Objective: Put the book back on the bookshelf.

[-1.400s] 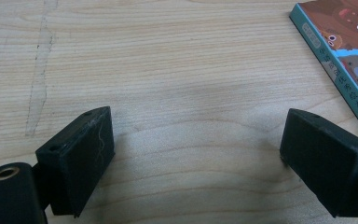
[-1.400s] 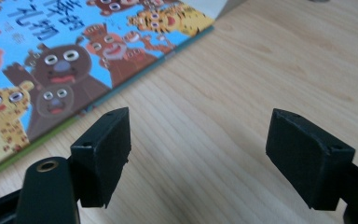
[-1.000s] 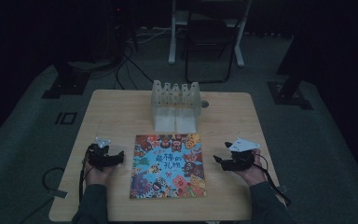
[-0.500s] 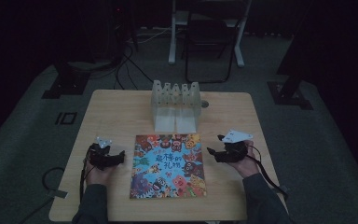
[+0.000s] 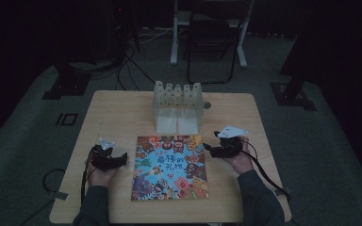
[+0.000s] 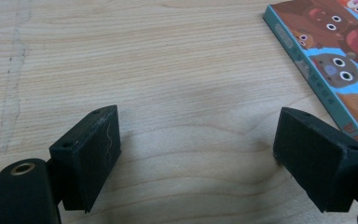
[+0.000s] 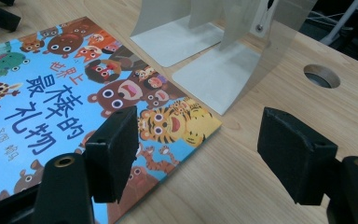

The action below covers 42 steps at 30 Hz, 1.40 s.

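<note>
Picture book [image 5: 169, 167] flat at table [image 5: 122, 113] centre, before white rack [image 5: 178, 106]. My left gripper [image 5: 118, 160] and right gripper [image 5: 212, 149] flank it, jaws gaping, nothing held; right jaws, just narrowed slightly, straddle far corner, likely for lifting

A colourful cartoon-animal book [image 5: 170, 167] lies beside black claws on the pale wooden table [image 5: 122, 113].
</note>
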Available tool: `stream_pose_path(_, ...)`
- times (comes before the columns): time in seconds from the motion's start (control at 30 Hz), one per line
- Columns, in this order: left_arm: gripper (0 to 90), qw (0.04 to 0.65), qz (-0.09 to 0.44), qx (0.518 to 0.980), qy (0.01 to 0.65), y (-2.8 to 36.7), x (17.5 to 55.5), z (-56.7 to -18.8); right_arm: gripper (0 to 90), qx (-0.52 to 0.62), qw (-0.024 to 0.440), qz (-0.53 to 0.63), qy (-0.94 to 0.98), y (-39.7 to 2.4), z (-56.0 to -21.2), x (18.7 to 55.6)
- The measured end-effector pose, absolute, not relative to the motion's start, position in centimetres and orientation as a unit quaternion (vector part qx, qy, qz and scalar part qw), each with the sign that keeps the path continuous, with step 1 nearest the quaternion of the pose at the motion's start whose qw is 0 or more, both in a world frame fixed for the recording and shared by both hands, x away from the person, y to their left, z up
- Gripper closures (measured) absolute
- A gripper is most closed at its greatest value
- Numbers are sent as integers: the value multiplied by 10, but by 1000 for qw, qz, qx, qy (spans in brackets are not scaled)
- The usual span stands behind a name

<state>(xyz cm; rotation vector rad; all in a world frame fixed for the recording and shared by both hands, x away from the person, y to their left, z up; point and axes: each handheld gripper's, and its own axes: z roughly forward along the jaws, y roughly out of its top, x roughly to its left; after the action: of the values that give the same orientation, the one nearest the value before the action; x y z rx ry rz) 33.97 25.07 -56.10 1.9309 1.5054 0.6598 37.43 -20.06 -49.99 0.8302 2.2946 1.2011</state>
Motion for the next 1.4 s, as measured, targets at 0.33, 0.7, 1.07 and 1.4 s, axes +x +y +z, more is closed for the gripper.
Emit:
stream_pose_path(0.33, 222, 346, 226, 743, 527, 236, 333, -555, 285, 302, 202, 430, 827, -197, -508, 388)
stream_pose_path(0.7, 273, 315, 232, 756, 524, 222, 337, -560, 285, 308, 186, 427, 829, -193, -522, 401)
stream_pose_path(1.07, 374, 319, 231, 758, 519, 212, 338, -559, 285, 316, 175, 419, 833, -190, -534, 412)
stream_pose_path(1.4, 380, 328, 226, 771, 497, 193, 339, -560, 275, 335, 151, 424, 828, -194, -542, 427)
